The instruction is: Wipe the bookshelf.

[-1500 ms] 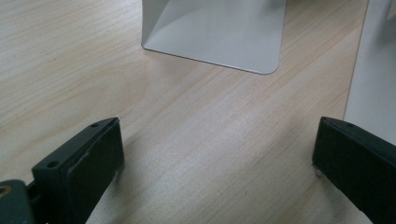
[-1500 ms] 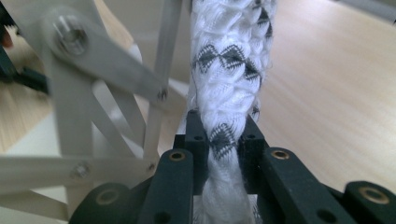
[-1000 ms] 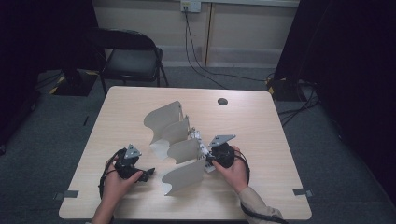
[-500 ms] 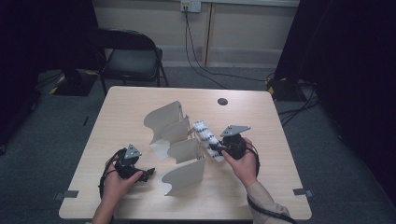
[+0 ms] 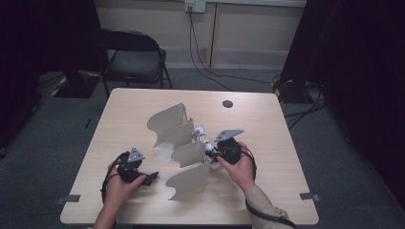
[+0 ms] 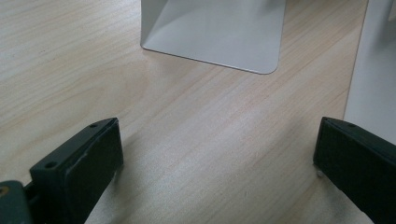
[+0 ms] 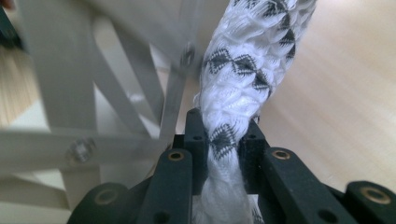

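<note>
A white rack of three curved panels stands in the middle of the wooden table. My right gripper is at the rack's right side, shut on a white sock with black diamonds that runs up along the rack's frame. In the right gripper view the sock is pinched between the jaws of the right gripper, with the rack's white struts at the left. My left gripper rests near the front left, open and holding nothing. In the left gripper view, one panel lies beyond the left gripper.
A small black disc lies on the table's far side. A black chair stands behind the table, and cables trail over the floor. Dark curtains hang at both sides.
My right gripper has lifted a little with the sock held in it, and the sock now stretches along the rack's right side. The left gripper has stayed put.
</note>
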`<state>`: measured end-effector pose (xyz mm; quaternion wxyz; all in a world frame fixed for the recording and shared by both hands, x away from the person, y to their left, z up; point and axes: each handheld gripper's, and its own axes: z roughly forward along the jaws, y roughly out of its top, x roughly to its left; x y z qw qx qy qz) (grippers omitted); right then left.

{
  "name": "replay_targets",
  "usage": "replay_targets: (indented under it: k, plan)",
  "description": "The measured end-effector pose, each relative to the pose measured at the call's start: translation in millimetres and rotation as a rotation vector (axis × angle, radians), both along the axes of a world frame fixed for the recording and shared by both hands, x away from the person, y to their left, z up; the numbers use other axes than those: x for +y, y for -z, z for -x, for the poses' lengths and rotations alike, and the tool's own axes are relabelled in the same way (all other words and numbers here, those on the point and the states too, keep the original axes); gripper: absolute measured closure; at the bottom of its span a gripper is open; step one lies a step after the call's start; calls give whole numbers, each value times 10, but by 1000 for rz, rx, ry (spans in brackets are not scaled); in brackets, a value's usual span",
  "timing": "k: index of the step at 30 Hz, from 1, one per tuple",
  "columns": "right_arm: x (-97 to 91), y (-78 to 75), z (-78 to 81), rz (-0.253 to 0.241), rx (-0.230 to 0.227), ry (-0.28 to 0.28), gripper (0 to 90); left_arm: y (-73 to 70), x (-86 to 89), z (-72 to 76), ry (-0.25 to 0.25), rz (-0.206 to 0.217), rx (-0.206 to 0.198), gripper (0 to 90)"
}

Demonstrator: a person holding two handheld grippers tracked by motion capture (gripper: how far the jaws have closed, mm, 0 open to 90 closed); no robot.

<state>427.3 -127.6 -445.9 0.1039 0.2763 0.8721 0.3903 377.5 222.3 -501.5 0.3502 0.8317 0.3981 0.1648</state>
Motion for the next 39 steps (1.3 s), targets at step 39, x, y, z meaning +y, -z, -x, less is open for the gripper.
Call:
replay_targets:
  k: [39]
  plan:
    - [-233, -351, 219, -37, -71, 35, 786, 4, -15, 6, -10, 4, 0, 0]
